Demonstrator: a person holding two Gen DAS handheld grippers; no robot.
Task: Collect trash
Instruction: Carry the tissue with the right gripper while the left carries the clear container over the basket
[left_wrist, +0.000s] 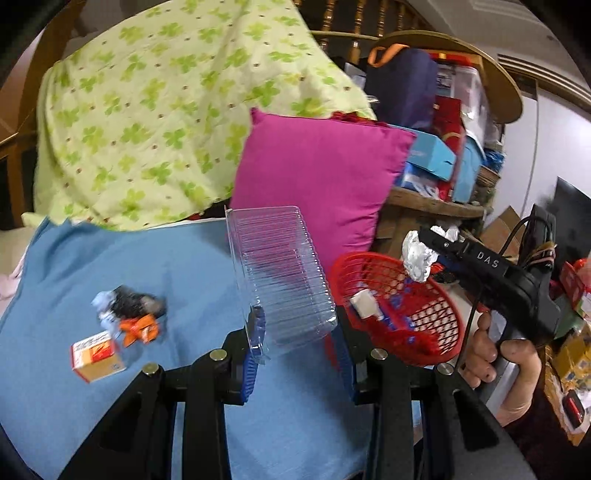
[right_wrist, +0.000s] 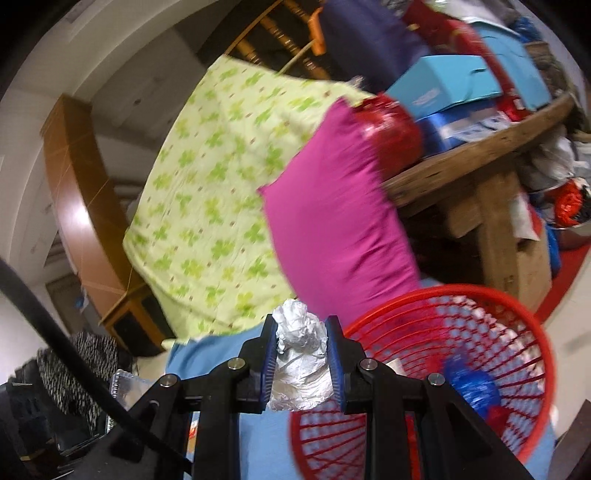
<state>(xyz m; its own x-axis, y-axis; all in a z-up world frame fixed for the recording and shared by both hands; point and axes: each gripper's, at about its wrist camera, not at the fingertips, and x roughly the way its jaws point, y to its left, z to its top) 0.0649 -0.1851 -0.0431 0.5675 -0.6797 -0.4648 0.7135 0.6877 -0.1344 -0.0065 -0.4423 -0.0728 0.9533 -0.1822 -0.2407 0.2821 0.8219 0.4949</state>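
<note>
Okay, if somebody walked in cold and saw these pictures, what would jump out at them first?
Probably the bright magenta pillow propped against the green clover-print blanket, with the red mesh basket on the blue cloth just in front of it. Next, the left claw gripping a clear ribbed plastic container, and the right claw clamped on a crumpled foil ball next to the basket's rim.

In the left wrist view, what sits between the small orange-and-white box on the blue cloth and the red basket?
The clear plastic container, clamped in the left gripper, stands between the box and the red basket. Crumpled wrappers lie just beyond the box. The left wrist view shows this.
</note>
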